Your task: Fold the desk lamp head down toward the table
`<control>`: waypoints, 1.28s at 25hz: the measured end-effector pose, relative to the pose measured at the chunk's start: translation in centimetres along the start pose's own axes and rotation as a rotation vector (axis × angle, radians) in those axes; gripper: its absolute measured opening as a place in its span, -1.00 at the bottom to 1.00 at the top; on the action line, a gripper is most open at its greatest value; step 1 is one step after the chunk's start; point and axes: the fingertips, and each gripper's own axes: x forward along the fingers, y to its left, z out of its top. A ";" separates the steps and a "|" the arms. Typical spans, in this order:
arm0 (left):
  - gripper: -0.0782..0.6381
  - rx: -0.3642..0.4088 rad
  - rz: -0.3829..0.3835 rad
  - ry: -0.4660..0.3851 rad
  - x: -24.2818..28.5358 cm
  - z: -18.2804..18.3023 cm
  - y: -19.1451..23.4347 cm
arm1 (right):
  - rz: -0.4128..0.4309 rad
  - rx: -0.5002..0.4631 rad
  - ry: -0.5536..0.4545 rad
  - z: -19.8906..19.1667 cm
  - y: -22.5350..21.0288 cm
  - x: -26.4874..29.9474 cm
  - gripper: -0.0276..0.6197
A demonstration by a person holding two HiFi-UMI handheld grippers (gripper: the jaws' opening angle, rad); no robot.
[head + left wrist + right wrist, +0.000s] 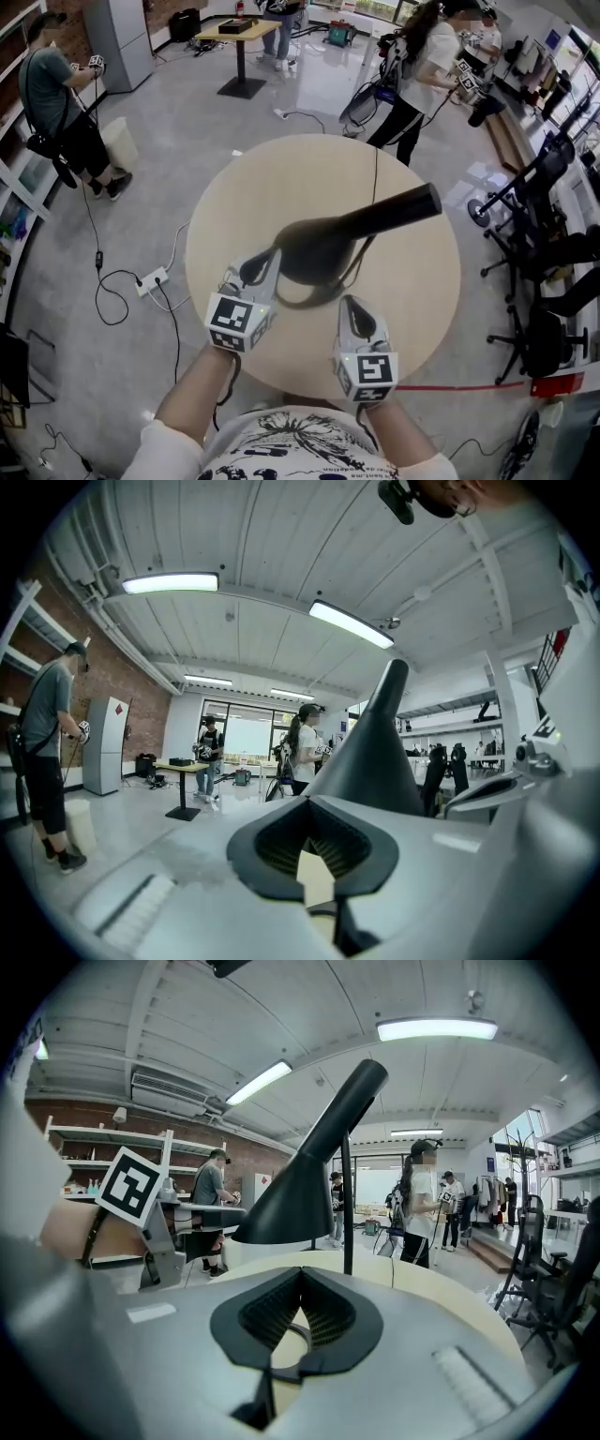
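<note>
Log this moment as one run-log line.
left gripper: shut, empty, close by lamp head | right gripper: shut, empty | lamp head: raised on its pole, not yet folded down

Head view: high above the desk lamp (319, 248), facing steeply down, far enough to take in the whole round table (412, 291) and the floor around it. Left gripper view: rides the left gripper (265, 265), low and very near the lamp, tilted up past its shade to the ceiling. Right gripper view: rides the right gripper (352, 314), low, a little farther from the lamp, facing roughly level across the table. All three views share the lamp. The right gripper view also catches the left gripper beside the lamp.
</note>
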 end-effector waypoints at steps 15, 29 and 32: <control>-0.77 -0.070 -0.113 -0.012 -12.1 -1.4 -8.6 | -0.018 -0.007 -0.076 1.2 4.3 -4.7 -0.89; -0.77 -0.109 -0.197 0.030 -25.1 -4.5 -14.5 | -0.053 0.005 -0.045 -4.2 12.8 -16.3 -0.89; -0.77 -0.113 -0.196 0.031 -27.1 -4.6 -15.6 | -0.050 -0.005 -0.050 -4.7 13.7 -18.4 -0.89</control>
